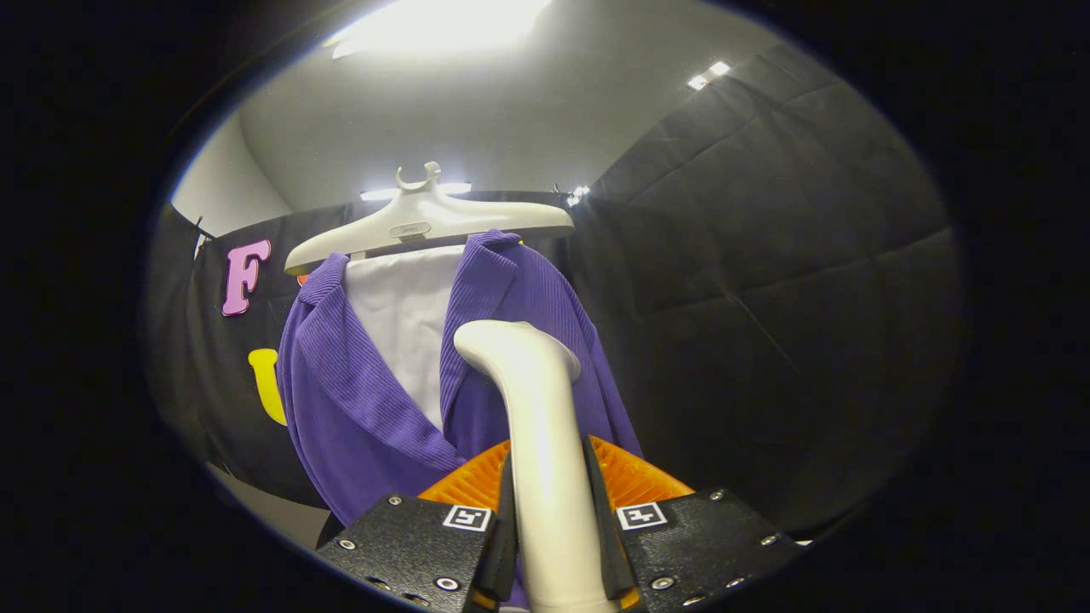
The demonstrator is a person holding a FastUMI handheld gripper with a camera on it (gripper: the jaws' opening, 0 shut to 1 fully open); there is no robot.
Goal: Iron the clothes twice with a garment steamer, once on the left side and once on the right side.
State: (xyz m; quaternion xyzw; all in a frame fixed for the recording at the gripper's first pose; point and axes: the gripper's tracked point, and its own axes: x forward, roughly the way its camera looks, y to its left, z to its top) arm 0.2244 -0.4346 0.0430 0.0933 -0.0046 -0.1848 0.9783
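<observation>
This is a recording booth, a staged set and not a lived-in room. Black quilted cloth [766,255] hangs as walls on the far side and to the right, its seams showing in big panels, and it stops short of a plain white ceiling [477,111] with bright strip lights [426,25] and a small spot [708,75]. A bare white wall [226,191] shows above the cloth in the left corner. The only household touch is a purple jacket [358,400] over a white board on a pale hanger [426,223], hung up in front of the cloth like a prop. Near at hand, the gripper [552,545] has both fingers pressed on a white steamer [536,426].
</observation>
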